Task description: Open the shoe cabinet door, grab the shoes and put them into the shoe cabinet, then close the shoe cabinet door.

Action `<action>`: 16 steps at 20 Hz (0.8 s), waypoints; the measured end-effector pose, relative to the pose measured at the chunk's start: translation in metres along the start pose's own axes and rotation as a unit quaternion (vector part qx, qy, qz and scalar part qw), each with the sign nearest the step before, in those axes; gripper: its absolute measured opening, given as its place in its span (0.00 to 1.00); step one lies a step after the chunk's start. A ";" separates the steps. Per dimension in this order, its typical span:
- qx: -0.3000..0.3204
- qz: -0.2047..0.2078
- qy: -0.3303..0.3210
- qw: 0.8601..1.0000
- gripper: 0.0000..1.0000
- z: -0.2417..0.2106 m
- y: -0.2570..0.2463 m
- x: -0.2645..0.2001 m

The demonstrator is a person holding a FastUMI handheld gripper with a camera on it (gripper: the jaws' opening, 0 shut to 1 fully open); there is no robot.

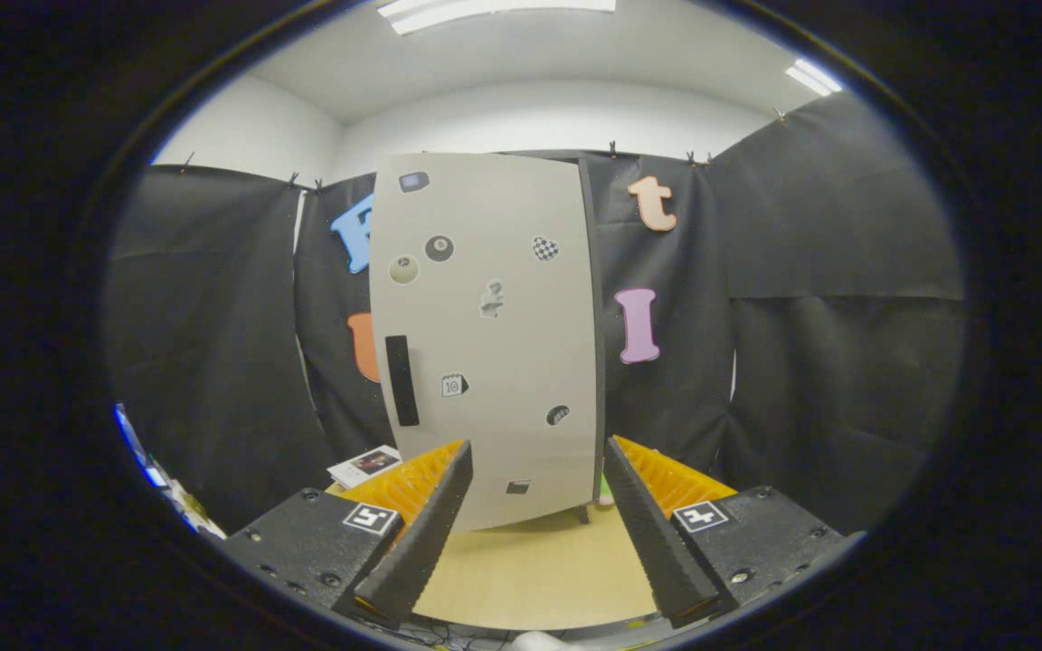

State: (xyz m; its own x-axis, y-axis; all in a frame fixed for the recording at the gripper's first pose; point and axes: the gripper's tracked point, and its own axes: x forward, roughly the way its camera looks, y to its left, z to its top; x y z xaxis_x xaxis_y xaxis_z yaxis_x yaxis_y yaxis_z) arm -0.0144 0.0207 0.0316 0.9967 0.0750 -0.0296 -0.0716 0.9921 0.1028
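Jaws parted before shut cabinet door [494, 334]

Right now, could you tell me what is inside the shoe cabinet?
Its interior is hidden: the pale, stickered door is shut and faces the gripper, whose open fingers hold nothing. The cabinet stands on a wooden table, with black cloth behind it.

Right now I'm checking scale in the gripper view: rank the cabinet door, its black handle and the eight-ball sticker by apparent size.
1. Cabinet door
2. Black handle
3. Eight-ball sticker
The open gripper sits before the door.
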 end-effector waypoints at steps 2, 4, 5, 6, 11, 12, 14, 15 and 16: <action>-0.002 -0.002 0.000 1.000 0.96 -0.002 0.002 -0.004; -0.002 0.001 0.001 1.000 0.96 -0.003 0.004 -0.006; -0.004 0.001 0.002 1.000 0.96 -0.003 0.004 -0.007; -0.007 0.000 0.003 1.000 0.96 -0.003 0.004 -0.007; -0.012 0.005 0.004 1.000 0.96 -0.003 0.009 -0.009; -0.013 0.004 0.006 1.000 0.96 -0.002 0.009 -0.010; -0.014 -0.001 0.006 1.000 0.96 -0.002 0.005 -0.011; -0.013 -0.003 0.005 1.000 0.96 -0.001 0.003 -0.012; -0.012 -0.003 0.005 1.000 0.96 -0.001 0.003 -0.012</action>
State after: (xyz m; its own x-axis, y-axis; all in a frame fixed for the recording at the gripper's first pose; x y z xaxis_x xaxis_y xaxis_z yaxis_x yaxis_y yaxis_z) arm -0.0262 0.0233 0.0318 0.9968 0.0691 -0.0403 -0.0658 0.9947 0.0791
